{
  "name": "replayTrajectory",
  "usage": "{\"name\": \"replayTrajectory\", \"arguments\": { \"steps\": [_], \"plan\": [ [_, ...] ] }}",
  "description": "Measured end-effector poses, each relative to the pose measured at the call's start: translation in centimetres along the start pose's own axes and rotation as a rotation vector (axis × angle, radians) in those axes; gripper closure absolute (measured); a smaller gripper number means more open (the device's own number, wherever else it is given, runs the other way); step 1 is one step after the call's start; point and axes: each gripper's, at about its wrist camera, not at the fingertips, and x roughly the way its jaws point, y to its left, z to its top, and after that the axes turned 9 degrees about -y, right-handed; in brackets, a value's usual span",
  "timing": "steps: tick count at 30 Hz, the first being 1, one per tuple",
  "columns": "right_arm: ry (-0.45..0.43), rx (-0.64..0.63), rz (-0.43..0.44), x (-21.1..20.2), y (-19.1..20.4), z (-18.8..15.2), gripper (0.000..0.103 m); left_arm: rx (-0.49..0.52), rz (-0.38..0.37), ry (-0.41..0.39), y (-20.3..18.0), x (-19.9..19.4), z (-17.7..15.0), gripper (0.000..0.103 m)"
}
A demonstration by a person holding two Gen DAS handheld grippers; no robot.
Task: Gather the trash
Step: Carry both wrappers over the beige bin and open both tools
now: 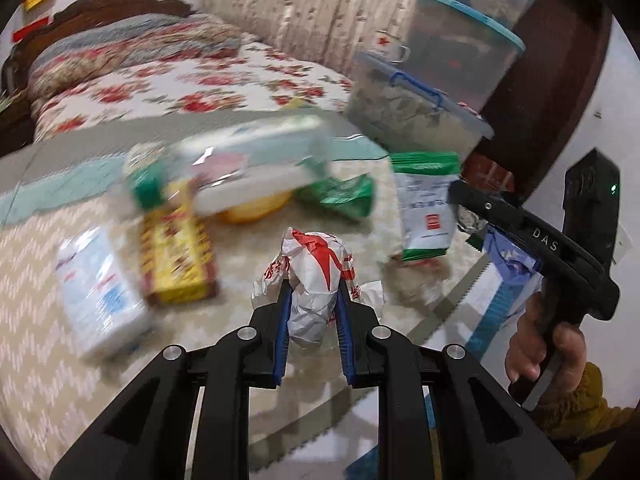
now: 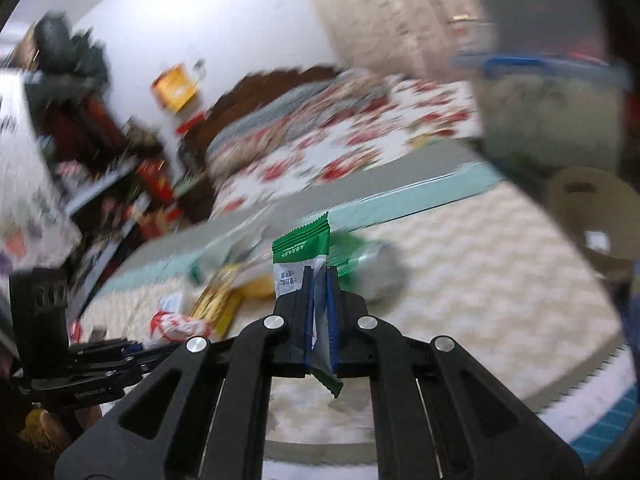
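From the left wrist, our left gripper [image 1: 311, 280] is clamped on a crumpled white-and-red paper wrapper [image 1: 314, 276], held between the blue pads above the patterned tablecloth [image 1: 36, 280]. Behind it lie a yellow box [image 1: 176, 256], a white pack [image 1: 100, 292] and a green-and-white sachet [image 1: 426, 204], which our right gripper [image 1: 460, 196] pinches at its edge.

From the right wrist, our right gripper [image 2: 318, 276] is closed narrowly on that green-and-white sachet [image 2: 300, 256], standing upright between the pads. The left gripper [image 2: 132, 350] with its wrapper [image 2: 172, 326] shows low at left.
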Motion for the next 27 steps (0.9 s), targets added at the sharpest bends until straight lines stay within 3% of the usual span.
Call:
{"name": "replayTrajectory", "arguments": {
  "steps": [4,8,15,27],
  "plan": [
    [-0.072,0.086,-0.112,-3.1,-5.6,0.8,0.095,0.054,-0.076,0.018,-3.6,2.2,2.0,0.084],
    [-0.071,0.157,-0.200,-4.7,-10.6,-0.1,0.095,0.122,-0.147,0.059,-7.8,5.7,3.4,0.084],
    [-0.061,0.249,-0.250,-4.9,-16.3,-0.9,0.095,0.170,-0.228,0.153,-13.6,13.6,5.8,0.084],
    [-0.156,0.415,-0.346,-4.1,-27.0,3.9,0.095,0.174,-0.274,0.273,-22.5,28.5,11.7,0.083]
  ]
}}
